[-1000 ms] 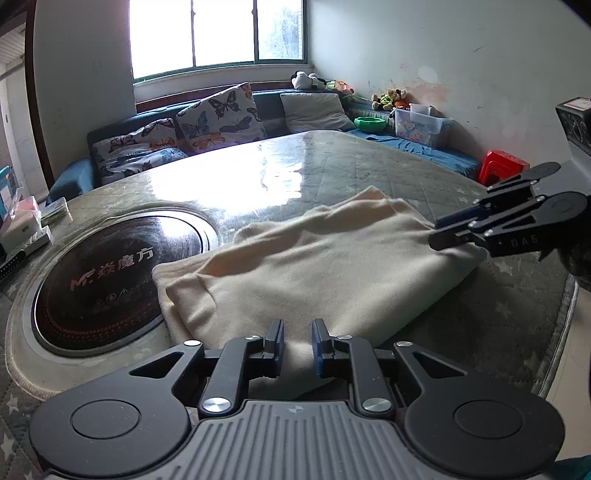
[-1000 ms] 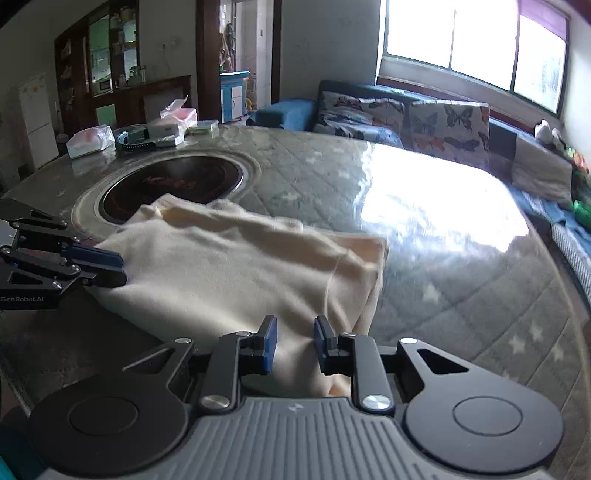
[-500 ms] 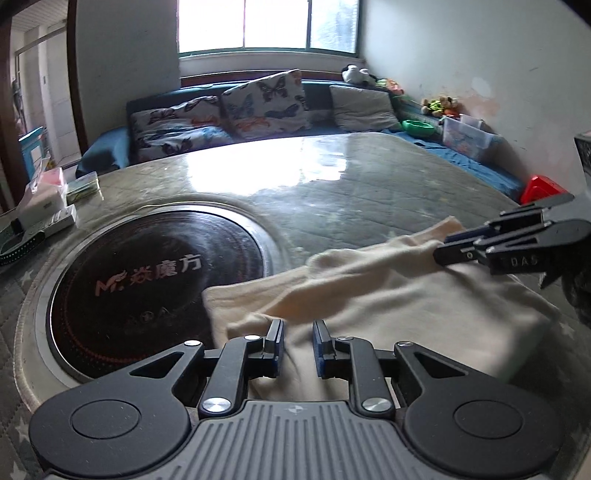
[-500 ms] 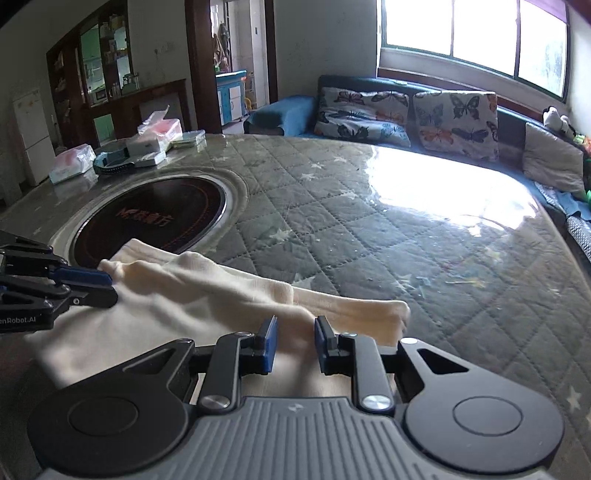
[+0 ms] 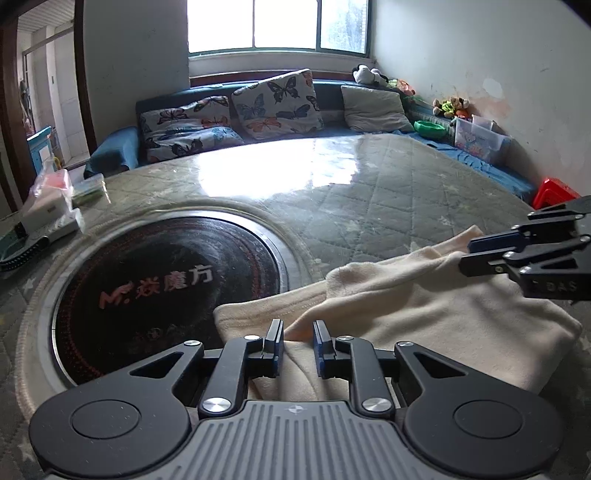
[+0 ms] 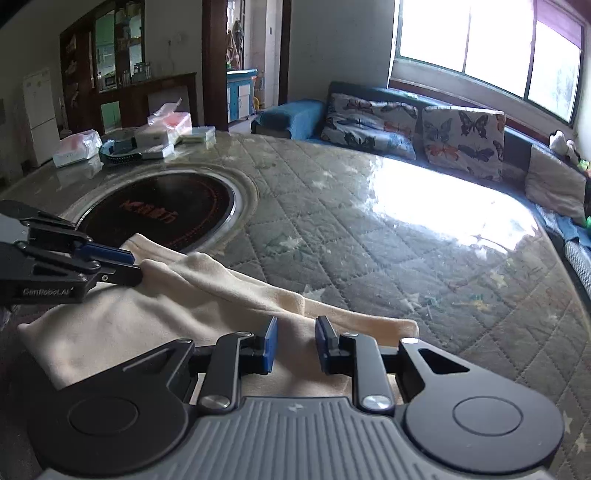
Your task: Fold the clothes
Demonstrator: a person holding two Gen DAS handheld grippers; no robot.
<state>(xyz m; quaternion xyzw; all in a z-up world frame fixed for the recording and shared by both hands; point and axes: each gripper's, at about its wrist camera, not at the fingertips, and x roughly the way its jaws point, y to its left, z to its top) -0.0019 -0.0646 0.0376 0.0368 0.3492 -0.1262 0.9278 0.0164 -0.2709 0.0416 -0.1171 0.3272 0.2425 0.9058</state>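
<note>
Nearest, in the left wrist view: left tool (image 5: 297, 341) low over the near edge of the cream garment (image 5: 424, 314), fingers a narrow gap apart with cloth showing between them; cannot tell whether anything is pinched. Same in the right wrist view: right tool (image 6: 294, 345) over the garment's (image 6: 166, 314) near edge, fingers slightly parted, cloth beneath, grip unclear.

Garment folded, lying flat on the near rim of the round tabletop (image 5: 369, 206), one corner reaching the edge of the inset black cooktop (image 5: 162, 280). Top layer ridged and rumpled along the far side. Right tool (image 5: 466, 254) seen from the left camera touching the far right ridge of the cloth; left tool (image 6: 136, 266) seen from the right camera touching the ridge at the far left.

Beyond: quilted green cover with star pattern under a glossy sheet, bright window glare in the middle. Wide bare stretch of tabletop (image 6: 369, 236) past the garment toward the far rim. Boxes and plastic packets (image 6: 155, 136) clustered at the far left rim, well apart from the cloth.

Farther: blue sofa (image 5: 122, 151) with butterfly cushions (image 5: 277, 103) along the wall under the window (image 5: 277, 22); red stool (image 5: 554, 190) at right; dark cabinet (image 6: 147, 92) and doorway at left.
</note>
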